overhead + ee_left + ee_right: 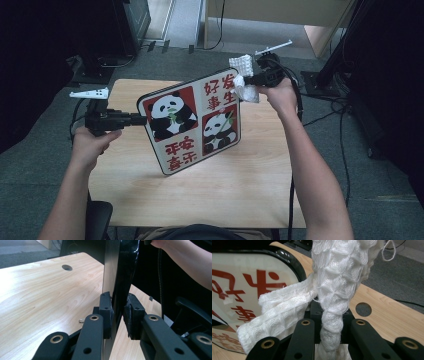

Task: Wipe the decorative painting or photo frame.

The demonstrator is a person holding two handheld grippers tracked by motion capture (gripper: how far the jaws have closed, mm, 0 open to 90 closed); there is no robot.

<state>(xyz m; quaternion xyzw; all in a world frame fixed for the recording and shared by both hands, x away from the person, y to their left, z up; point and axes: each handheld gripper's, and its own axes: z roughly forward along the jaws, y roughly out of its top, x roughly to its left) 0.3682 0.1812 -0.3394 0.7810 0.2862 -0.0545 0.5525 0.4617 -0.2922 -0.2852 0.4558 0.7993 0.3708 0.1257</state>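
Panda tray (192, 122) – red Chinese characters: 好发生事 upper right, 平安喜乐 lower left.

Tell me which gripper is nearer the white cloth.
Right. The right gripper is shut on the white cloth at the panda tray's far corner; the left gripper clamps the tray's opposite edge.

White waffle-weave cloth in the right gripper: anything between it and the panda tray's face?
Nothing visible. The white waffle-weave cloth, pinched in the right gripper, hangs at the top corner of the black-rimmed panda-print tray, which the left gripper clamps by its edge.
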